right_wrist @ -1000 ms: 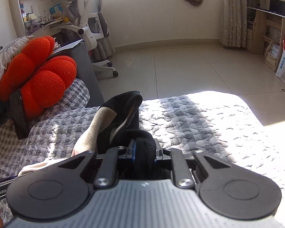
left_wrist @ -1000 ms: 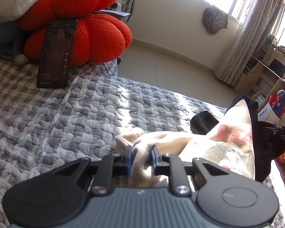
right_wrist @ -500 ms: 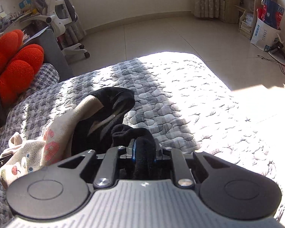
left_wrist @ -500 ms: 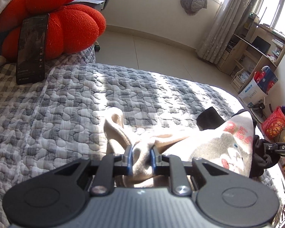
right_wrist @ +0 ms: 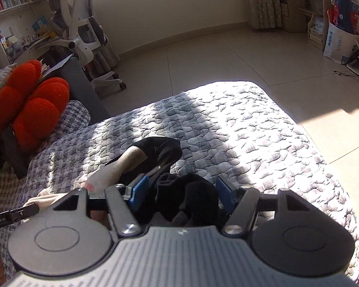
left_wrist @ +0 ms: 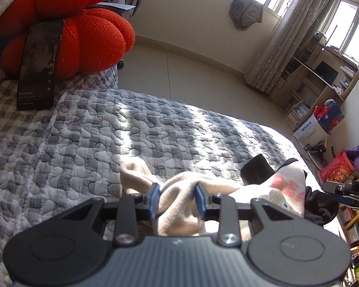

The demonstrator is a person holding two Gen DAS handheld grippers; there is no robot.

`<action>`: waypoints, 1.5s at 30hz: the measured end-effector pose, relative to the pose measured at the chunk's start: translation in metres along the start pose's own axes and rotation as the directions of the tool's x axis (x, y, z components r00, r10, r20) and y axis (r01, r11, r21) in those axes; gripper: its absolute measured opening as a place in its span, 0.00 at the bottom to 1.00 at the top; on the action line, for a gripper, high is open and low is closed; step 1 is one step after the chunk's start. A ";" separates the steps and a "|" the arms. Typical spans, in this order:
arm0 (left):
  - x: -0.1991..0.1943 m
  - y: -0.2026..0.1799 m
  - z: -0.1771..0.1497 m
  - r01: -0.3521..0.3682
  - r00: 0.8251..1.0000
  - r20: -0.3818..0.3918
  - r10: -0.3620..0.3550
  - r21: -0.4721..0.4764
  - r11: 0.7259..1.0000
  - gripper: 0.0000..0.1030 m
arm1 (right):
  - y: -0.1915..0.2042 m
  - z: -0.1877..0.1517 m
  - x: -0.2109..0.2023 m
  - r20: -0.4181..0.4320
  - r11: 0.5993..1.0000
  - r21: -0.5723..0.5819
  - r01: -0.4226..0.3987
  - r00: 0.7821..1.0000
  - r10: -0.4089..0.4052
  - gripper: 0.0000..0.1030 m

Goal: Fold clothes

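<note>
A cream garment (left_wrist: 179,205) with red print and black parts lies bunched on the grey quilted bed (left_wrist: 131,138). My left gripper (left_wrist: 177,198) sits low over it. Its blue pads stand slightly apart, with a cream fold loose between them. In the right wrist view, the garment's black part (right_wrist: 193,198) lies between the wide-apart pads of my right gripper (right_wrist: 182,191), which is open. A cream sleeve (right_wrist: 122,167) with a black cuff stretches away over the quilt (right_wrist: 251,131). The right gripper's tip (left_wrist: 347,190) shows at the left view's right edge.
An orange pumpkin-shaped cushion (left_wrist: 83,31) sits at the head of the bed with a dark phone (left_wrist: 39,64) leaning on it. Beyond the bed's edge are tiled floor, a white office chair (right_wrist: 83,24), shelves and bags (right_wrist: 339,31).
Both grippers came down to the bed with the garment. The right gripper's fingers have spread wide off the black cloth, and the left fingers have parted a little.
</note>
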State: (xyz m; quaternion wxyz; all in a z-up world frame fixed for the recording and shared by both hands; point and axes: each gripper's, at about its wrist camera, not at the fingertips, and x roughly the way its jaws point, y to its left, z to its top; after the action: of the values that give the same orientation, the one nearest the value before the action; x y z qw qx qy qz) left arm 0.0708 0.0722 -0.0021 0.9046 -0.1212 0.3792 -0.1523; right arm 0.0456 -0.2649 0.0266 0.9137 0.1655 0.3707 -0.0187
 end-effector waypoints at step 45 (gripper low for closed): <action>-0.004 -0.019 0.004 0.054 0.998 0.039 -0.057 0.081 0.995 0.46 | 0.047 -0.016 0.026 -0.122 0.956 0.141 -0.257 0.954 0.275 0.65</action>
State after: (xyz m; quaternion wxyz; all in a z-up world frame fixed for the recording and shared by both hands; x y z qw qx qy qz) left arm 0.0672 0.0563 0.0099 0.9118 -0.0984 0.3506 -0.1899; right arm 0.0609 -0.2134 0.0111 0.8675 0.2710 0.4066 0.0935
